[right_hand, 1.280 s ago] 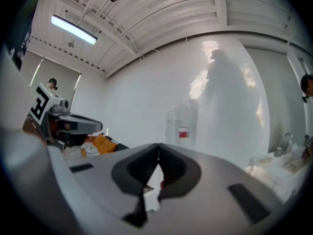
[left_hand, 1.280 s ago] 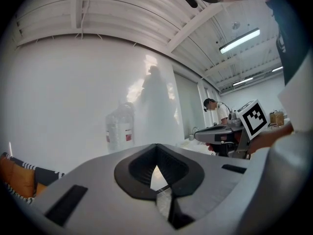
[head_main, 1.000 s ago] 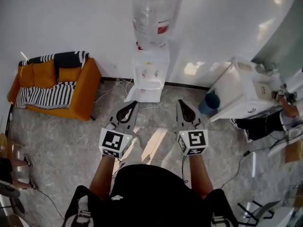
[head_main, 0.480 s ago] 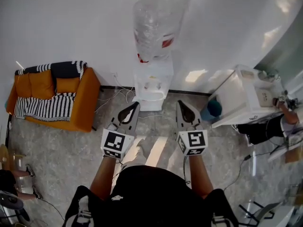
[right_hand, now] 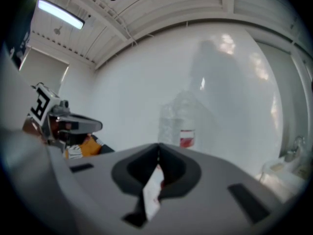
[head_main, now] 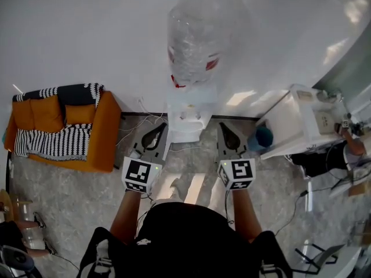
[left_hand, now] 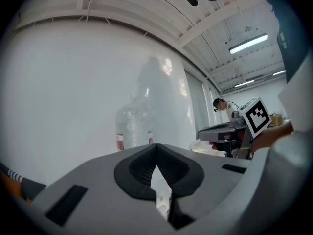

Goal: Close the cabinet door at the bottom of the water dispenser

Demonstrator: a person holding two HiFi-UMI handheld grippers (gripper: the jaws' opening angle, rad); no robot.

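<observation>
The white water dispenser [head_main: 188,113] stands against the wall with a clear bottle [head_main: 196,36] on top. From this steep angle its lower front is foreshortened, and I cannot make out the cabinet door. My left gripper [head_main: 164,125] is held level just left of the dispenser's base, jaws shut on nothing. At the base's right side my right gripper [head_main: 221,124] is also shut and empty. The bottle [left_hand: 133,126] shows ahead of the closed left gripper [left_hand: 156,146] in the left gripper view. In the right gripper view the bottle [right_hand: 178,126] stands beyond the closed right gripper [right_hand: 157,147].
An orange sofa [head_main: 95,135] with a striped blanket sits at the left by the wall. Cables [head_main: 136,117] trail on the floor beside the dispenser. A white table [head_main: 293,123] with a blue container [head_main: 262,135] below stands at the right, a person [head_main: 348,138] beside it.
Both grippers have travelled forward together toward the dispenser, which now looms larger and closer. Their jaws stayed shut. The sofa has slid left in view.
</observation>
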